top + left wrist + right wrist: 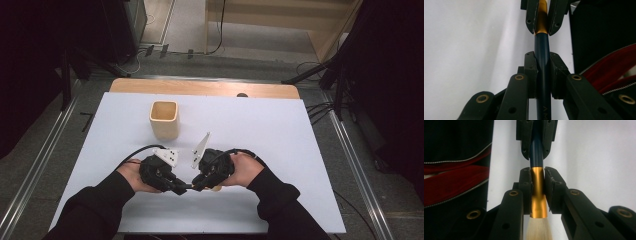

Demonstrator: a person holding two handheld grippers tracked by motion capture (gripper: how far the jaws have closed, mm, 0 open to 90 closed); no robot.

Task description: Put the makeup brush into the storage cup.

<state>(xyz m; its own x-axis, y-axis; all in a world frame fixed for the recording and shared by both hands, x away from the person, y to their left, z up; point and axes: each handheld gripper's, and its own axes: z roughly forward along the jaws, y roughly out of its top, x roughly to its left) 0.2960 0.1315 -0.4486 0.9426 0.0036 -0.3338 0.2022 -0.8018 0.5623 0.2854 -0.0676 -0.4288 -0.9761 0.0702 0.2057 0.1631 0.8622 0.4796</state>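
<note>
Between the two claws, low over the white table [260,125], a brush is held level, both claws pinching it at once. Largest first: table spreads under & beyond both claws, its sheet bare apart from a wooden cup [164,120], which stands upright beyond the left claw, well apart from it, mouth open up; prob the place the brush belongs, tho that's a guess. Left claw [181,189] & right claw [194,187] point at each other, tips nearly meeting, hands behind them, so the brush spans the short gap w/ no slack. Brush [542,62]: dark blue handle runs straight up between the left claw's pads, which are shut tight on it; just past those pads the right claw's jaws show clamped where blue meets gold. From the right claw's side, its pads are shut on the gold ferrule [538,195], pale bristles [538,230] trailing back toward its base, blue handle carrying on ahead into the left claw's jaws. Two grips on one thin rod likely = a handover or a re-grip: one claw steadies while the other takes a better hold, ferrule end vs handle end. Which claw lets go next can't be told. Red-lined dark sleeve sits beside each claw.
</note>
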